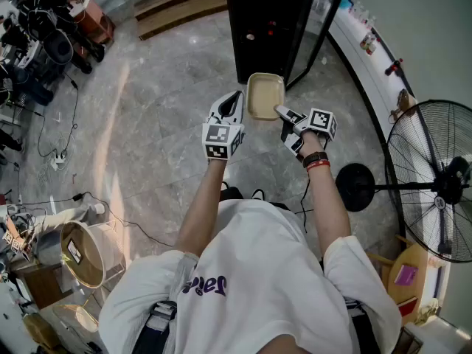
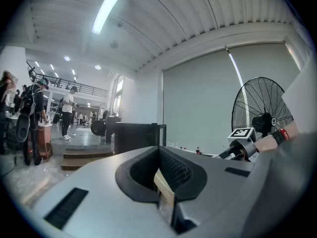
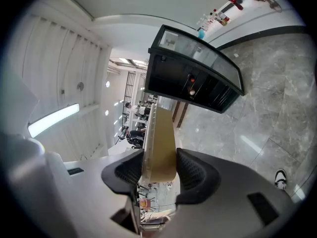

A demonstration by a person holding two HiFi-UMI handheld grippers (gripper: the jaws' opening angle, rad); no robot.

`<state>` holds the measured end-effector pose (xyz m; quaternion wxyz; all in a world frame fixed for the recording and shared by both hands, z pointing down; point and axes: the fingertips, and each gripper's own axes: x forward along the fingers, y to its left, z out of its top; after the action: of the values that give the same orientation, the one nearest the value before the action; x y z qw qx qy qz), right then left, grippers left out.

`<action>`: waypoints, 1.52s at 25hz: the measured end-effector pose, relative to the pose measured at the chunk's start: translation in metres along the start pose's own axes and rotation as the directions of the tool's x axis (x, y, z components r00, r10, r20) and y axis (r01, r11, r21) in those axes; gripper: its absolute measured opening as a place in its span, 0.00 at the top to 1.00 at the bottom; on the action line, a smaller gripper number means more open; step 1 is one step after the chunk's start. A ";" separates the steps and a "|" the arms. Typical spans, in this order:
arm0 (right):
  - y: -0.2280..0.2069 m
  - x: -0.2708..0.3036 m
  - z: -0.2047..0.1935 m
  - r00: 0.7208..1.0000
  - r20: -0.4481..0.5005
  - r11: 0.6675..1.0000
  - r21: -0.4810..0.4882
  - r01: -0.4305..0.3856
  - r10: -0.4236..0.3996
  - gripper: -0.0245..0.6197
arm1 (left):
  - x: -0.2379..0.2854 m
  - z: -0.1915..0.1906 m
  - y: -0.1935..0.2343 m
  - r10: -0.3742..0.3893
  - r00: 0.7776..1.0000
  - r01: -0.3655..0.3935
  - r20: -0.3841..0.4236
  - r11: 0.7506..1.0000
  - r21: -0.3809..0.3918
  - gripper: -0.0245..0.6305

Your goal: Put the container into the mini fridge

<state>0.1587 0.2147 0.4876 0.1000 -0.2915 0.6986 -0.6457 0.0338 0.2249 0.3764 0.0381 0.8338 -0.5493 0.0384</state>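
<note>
A shallow beige container [image 1: 265, 94] hangs in the air between both grippers, just in front of the black mini fridge [image 1: 265, 21]. The fridge's glass door [image 1: 318, 28] is swung open to the right. My left gripper [image 1: 237, 99] is shut on the container's left rim, seen as a thin beige edge [image 2: 163, 185] between its pads. My right gripper [image 1: 281, 112] is shut on the container's right side. In the right gripper view the container [image 3: 161, 133] stands edge-on between the pads, and the fridge [image 3: 188, 83] lies ahead with dark shelves.
A large standing fan [image 1: 435, 175] with a round base [image 1: 354, 186] is at the right. Wooden steps [image 1: 181, 6] lie left of the fridge. Cables and gear [image 1: 44, 43] crowd the left, with a round drum [image 1: 81, 253] at lower left. People [image 2: 67, 110] stand far off.
</note>
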 end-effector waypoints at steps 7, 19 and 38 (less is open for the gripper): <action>-0.004 0.005 0.005 1.000 0.021 1.000 0.020 0.017 -0.017 0.63 | -0.002 -0.010 -0.002 -0.001 1.000 0.000 -0.031 1.000 -0.031 0.93; -0.015 0.060 0.051 0.995 0.087 0.995 0.087 0.048 -0.055 0.63 | 0.049 -0.013 0.055 -0.028 0.999 0.025 -0.033 0.997 -0.072 0.93; -0.003 0.187 0.144 0.988 0.131 0.996 0.039 0.080 -0.085 0.63 | 0.170 0.005 0.164 -0.099 0.994 0.094 -0.039 0.989 -0.117 0.93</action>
<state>0.0823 -0.0070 0.5136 0.1244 -0.3607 0.6669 -0.6401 -0.0496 0.0042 0.3933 0.1002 0.8548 -0.5086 0.0232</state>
